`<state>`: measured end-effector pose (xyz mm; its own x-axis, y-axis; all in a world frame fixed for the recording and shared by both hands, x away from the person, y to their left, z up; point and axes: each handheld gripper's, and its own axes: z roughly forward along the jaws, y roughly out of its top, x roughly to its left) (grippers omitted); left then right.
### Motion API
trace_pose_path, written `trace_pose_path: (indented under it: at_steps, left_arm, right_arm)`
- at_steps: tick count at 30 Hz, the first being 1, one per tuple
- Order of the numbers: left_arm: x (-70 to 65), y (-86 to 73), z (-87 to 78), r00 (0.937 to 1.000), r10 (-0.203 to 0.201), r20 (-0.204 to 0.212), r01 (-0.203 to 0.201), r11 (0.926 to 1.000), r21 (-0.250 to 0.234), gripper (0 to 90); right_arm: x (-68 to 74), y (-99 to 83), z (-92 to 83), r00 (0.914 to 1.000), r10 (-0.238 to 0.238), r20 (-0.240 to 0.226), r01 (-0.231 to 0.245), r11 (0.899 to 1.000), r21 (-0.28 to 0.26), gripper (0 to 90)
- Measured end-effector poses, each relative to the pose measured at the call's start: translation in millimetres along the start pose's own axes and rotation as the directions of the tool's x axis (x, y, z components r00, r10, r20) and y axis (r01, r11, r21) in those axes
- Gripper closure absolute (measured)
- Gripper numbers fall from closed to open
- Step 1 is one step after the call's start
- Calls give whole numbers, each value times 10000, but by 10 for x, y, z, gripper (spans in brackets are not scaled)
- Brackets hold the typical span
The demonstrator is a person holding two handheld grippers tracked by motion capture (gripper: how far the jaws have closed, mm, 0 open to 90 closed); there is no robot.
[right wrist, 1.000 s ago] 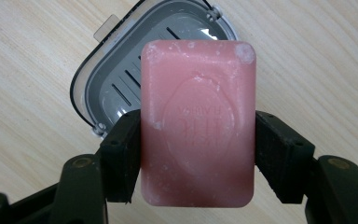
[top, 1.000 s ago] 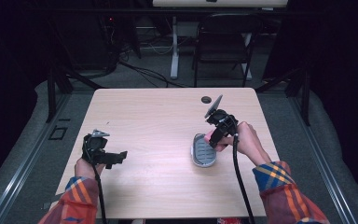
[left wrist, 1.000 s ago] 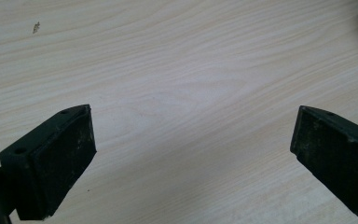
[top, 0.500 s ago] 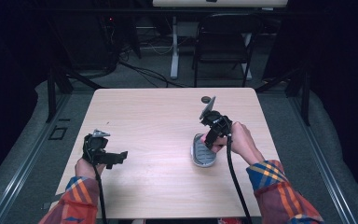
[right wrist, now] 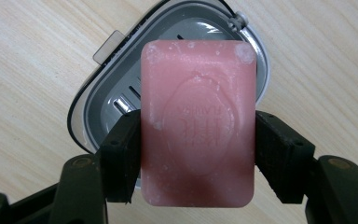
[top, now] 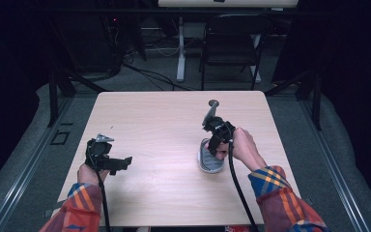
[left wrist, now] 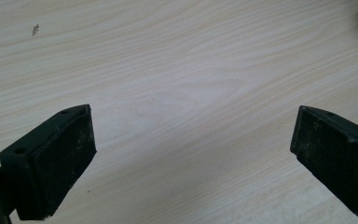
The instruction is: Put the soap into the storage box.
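The jaws of the right gripper are clamped on a pink bar of soap, one pad on each long side, and they hold it just above the grey soap dish. The dish lies on the desk, toward the right edge and nearer to the front than to the far edge. The jaws of the left gripper stand wide apart with only bare wood between them; this gripper rests near the front left corner.

I judge the soap to be stiff but slippery, and rather light. A grip across the two long sides, close to the middle of the bar, looks the safest, because the flat sides give the pads more surface. Too much pressure could mark it.

The right gripper view shows the embossed oval stamp on the soap and the drain slots in the dish. The high view does not give these details, but it shows where the dish lies on the desk and a small dark round object near the far edge.
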<state>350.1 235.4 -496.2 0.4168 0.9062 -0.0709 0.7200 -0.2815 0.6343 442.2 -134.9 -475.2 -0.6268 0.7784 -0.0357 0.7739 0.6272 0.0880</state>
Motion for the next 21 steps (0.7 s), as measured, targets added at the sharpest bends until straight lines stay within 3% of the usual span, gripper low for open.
trace_pose_path:
  at_steps: [5,6,16,21]
  left_arm:
    - [4,-2,0,10000,10,-6,-10,10000,-26,0]
    - [4,-2,0,10000,13,-3,-13,10000,-28,0]
    - [1,-1,0,10000,18,-9,-18,10000,-5,0]
    - [2,0,0,10000,24,8,-24,10000,23,0]
  right_arm:
    - [14,52,56,9999,-13,122,9,9995,316,371]
    - [25,65,88,9999,167,34,-168,9991,389,370]
    - [34,62,166,9982,584,-158,-578,9977,343,360]
    - [49,8,81,9975,584,-408,-578,9982,149,377]
